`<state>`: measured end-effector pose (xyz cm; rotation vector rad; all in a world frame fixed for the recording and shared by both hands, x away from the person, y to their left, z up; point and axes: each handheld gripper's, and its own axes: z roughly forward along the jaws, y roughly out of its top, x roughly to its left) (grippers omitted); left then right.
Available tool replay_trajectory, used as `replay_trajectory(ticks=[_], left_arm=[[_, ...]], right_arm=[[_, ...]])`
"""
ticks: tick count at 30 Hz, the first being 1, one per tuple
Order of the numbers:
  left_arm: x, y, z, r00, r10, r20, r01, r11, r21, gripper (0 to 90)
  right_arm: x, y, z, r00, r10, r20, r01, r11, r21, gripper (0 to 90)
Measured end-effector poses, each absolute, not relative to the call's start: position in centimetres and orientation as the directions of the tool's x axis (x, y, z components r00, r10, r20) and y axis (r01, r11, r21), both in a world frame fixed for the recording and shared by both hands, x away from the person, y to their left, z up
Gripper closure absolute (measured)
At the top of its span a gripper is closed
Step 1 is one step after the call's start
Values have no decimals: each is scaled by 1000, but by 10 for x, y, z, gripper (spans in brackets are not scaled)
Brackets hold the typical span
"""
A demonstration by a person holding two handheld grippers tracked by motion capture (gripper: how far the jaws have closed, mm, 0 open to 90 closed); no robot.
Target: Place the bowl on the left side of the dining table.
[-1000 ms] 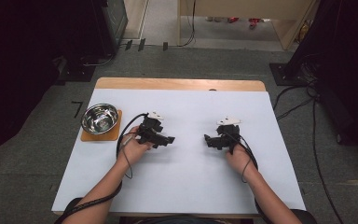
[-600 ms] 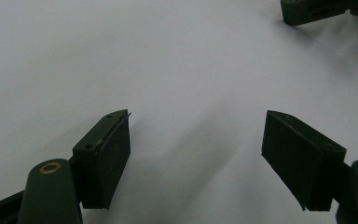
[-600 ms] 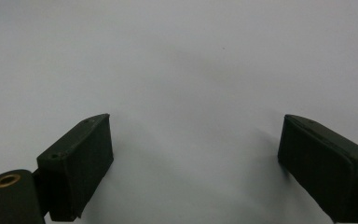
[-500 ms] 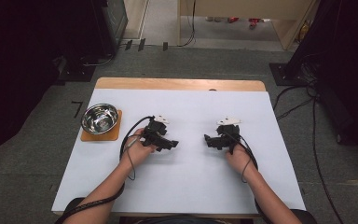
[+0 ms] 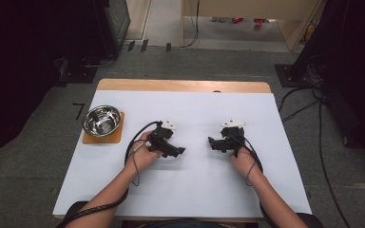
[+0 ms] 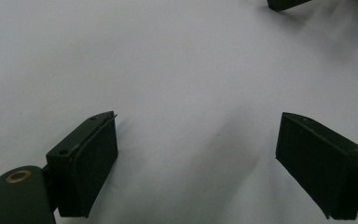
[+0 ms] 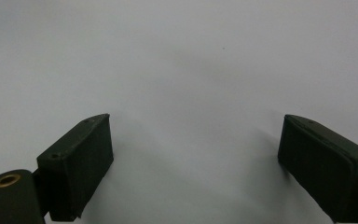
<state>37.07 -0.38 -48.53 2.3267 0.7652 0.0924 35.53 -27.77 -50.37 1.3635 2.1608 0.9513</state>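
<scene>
Having slid a little toward the right gripper [image 5: 214, 142] since a second before, the left gripper [image 5: 179, 151] had just spread its jaws wide over bare white table [image 5: 195, 190], both released and gripping nothing, wide room around, the steel bowl [image 5: 101, 120] lying at ten o'clock.

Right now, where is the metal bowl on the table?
In the high view, the metal bowl sits on a wooden board near the table's left edge, beyond and left of the left claw.
</scene>
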Motion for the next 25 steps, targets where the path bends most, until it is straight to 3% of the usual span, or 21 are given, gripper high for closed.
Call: replay_trajectory(ticks=[25], left_arm=[[375,4,-487,830,522,-195,508,-565,650,100]], right_arm=[[355,-278,-504,-436,900,15,618,288,731,100]])
